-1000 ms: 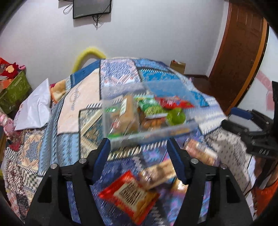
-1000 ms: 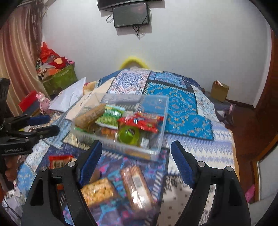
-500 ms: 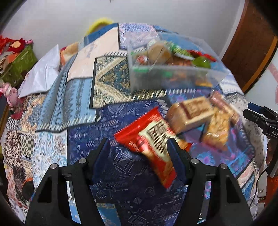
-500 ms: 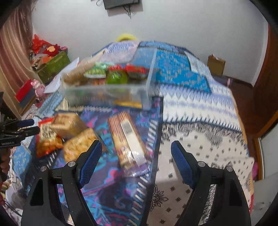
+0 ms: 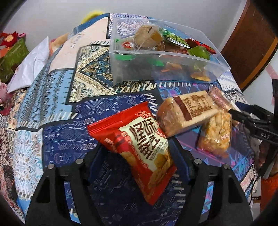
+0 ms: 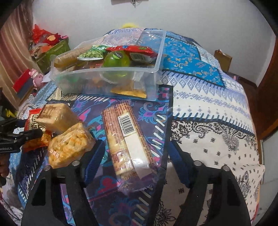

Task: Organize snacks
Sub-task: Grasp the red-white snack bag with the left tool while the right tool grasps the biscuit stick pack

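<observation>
Fingers of the left gripper [image 5: 136, 153] spread around the red packet [image 5: 139, 137]; right gripper [image 6: 136, 153] fingers apart around the long biscuit pack [image 6: 126, 139], clear bin [image 6: 156, 67] at 12 o'clock.

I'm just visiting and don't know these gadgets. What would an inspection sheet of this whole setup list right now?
Surface: bed under a patchwork quilt.
Job's things: clear plastic bin already holding snacks; four loose packets in front of it: red snack bag, beige wrapped block, yellow puff bag, long biscuit pack.
Clutter: white bag on the quilt's far side.
Grippers: left hand-held gripper open, straddling the red snack bag; right hand-held gripper open, straddling the long biscuit pack.
Cables: one dangling from a wall fixture.
Surroundings: white wall, wooden door, green box of red decorations, cardboard box.
</observation>
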`<state>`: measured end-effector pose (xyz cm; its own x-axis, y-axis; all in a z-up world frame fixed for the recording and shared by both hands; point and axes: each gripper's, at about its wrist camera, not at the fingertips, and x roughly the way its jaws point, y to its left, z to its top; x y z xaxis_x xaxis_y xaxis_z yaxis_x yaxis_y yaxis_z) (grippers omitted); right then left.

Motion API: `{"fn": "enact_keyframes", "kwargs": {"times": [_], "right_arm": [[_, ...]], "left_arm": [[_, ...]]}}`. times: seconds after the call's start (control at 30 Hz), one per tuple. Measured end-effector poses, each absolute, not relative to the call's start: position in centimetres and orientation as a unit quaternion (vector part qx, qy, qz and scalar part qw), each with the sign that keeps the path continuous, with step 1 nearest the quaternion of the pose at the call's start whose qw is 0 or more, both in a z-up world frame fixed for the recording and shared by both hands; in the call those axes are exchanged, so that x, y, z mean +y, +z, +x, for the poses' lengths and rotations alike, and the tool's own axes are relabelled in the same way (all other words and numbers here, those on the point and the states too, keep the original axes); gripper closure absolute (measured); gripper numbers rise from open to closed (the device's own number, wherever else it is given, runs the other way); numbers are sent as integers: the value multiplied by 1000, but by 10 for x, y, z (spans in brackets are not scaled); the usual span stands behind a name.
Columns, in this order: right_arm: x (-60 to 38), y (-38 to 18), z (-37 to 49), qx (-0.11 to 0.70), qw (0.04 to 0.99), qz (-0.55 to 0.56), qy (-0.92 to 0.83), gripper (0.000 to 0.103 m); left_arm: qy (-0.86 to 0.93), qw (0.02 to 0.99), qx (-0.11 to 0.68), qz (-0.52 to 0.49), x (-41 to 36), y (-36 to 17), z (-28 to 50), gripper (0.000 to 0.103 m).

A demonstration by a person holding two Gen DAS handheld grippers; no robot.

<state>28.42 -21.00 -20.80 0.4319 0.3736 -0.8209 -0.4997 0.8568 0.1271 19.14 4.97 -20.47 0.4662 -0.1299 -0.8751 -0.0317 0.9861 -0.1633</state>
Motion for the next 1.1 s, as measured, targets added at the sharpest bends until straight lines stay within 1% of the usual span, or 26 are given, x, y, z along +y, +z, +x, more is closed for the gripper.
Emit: {"fn": "enact_keyframes", "kwargs": {"times": [0.07, 0.13, 0.2, 0.37, 0.4, 0.43, 0.5, 0.63, 0.8, 0.83, 0.87, 0.9, 1.1], "right_arm": [[-206, -211, 284, 467, 842, -76, 260, 35], [-203, -214, 284, 468, 840, -86, 261, 37], [-201, -215, 284, 469, 839, -87, 262, 40], [-197, -217, 284, 470, 837, -98, 261, 48], [-196, -217, 283, 469, 838, -103, 261, 50], [-196, -217, 281, 466, 839, -106, 261, 52], [-198, -216, 280, 464, 840, -106, 260, 57], [-204, -213, 275, 460, 844, -90, 260, 60], [-206, -206, 262, 448, 849, -87, 266, 60], [-206, -204, 258, 443, 851, -90, 265, 60], [-205, -202, 256, 440, 853, -91, 264, 60], [-205, -200, 254, 437, 855, -91, 263, 60], [-208, -185, 250, 420, 866, -80, 259, 61]], "left_arm": [[-39, 847, 524, -83, 46, -210, 195, 23], [-39, 847, 527, -65, 39, -215, 197, 20], [-35, 852, 520, -46, 33, -216, 198, 19], [-24, 857, 512, -52, 34, -217, 200, 19], [-22, 858, 510, -55, 36, -216, 200, 22], [-21, 859, 509, -59, 40, -216, 199, 28], [-18, 860, 506, -61, 45, -215, 196, 33], [0, 864, 498, -72, 64, -214, 189, 40], [17, 866, 492, -90, 82, -210, 178, 43], [19, 867, 490, -91, 85, -209, 175, 46], [20, 867, 489, -92, 86, -208, 174, 46], [21, 868, 487, -93, 87, -205, 173, 50], [16, 881, 466, -78, 78, -187, 169, 50]]}}
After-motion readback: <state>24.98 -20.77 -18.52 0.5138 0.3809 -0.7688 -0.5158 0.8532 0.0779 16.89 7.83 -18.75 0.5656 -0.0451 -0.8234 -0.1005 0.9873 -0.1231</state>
